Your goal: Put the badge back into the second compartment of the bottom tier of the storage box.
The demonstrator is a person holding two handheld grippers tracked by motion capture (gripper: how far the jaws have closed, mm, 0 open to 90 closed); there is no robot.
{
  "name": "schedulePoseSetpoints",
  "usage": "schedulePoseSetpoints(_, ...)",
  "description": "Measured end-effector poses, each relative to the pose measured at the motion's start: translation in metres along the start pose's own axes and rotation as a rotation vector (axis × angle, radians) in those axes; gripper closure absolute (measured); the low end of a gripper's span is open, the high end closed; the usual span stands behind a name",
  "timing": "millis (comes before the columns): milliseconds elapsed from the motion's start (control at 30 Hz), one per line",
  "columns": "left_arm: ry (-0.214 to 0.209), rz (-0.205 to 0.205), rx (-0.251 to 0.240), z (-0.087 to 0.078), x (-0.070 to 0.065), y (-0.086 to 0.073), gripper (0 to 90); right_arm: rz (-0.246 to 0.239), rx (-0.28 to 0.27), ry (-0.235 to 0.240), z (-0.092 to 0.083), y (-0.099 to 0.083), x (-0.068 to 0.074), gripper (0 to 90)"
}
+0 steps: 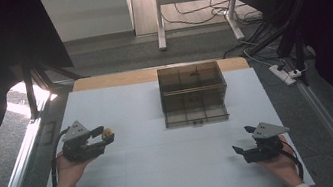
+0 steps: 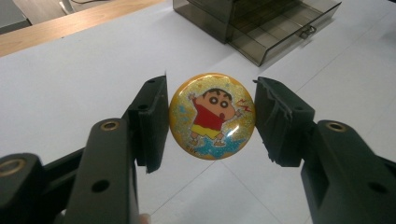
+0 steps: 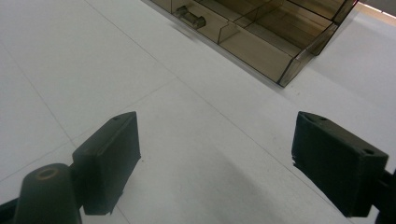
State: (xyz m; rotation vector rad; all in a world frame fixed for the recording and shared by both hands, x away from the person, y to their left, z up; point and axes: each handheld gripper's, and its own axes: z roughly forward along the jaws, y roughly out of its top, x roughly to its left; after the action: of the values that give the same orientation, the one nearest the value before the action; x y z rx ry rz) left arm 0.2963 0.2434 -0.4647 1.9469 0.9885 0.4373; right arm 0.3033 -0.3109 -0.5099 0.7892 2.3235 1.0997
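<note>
Claws first: both of mine hover low over the white table (image 1: 165, 164), which spreads across the middle of the high view. Next largest is the smoky clear drawer box (image 1: 193, 93), sitting at the upper centre of that view, its bottom drawer pulled out toward me; the same box shows at the upper right of both claw views. My left claw (image 1: 106, 135) sits at the left edge of the table in the high view, held in my left hand (image 1: 68, 172), and its jaws are clamped on a round badge (image 2: 212, 115), pinching it edge to edge. My right claw (image 1: 243, 139) is at the lower right of the high view, in my right hand (image 1: 283, 165), with its jaws standing wide apart and bare table between them. Smallest of all, the badge fills the centre of the left claw view: a glittery gold disc with a cartoon child in a red shirt and yellow shorts, well apart from the drawer box.
</note>
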Motion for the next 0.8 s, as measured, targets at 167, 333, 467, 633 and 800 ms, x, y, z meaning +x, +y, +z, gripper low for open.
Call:
schedulePoseSetpoints(167,-0.007,0.000,-0.010,0.000,-0.001,0.002,46.4,-0.002,0.001,-0.002,0.000,0.000,0.000,15.2)
schedulePoseSetpoints(333,-0.013,0.000,-0.024,0.001,-0.005,0.008,46.4,0.005,-0.002,0.003,0.000,0.000,0.000,15.2)
schedulePoseSetpoints(467,-0.024,0.013,-0.016,0.008,-0.011,0.012,46.4,0.011,-0.008,0.003,0.000,0.000,0.000,15.3)
schedulePoseSetpoints(633,-0.039,0.018,-0.011,0.018,-0.017,0.018,46.4,0.014,-0.015,0.009,-0.001,0.000,-0.001,15.3)
schedulePoseSetpoints(800,-0.059,0.027,-0.013,0.026,-0.024,0.025,46.4,0.014,-0.017,0.009,-0.002,0.000,0.000,15.3)
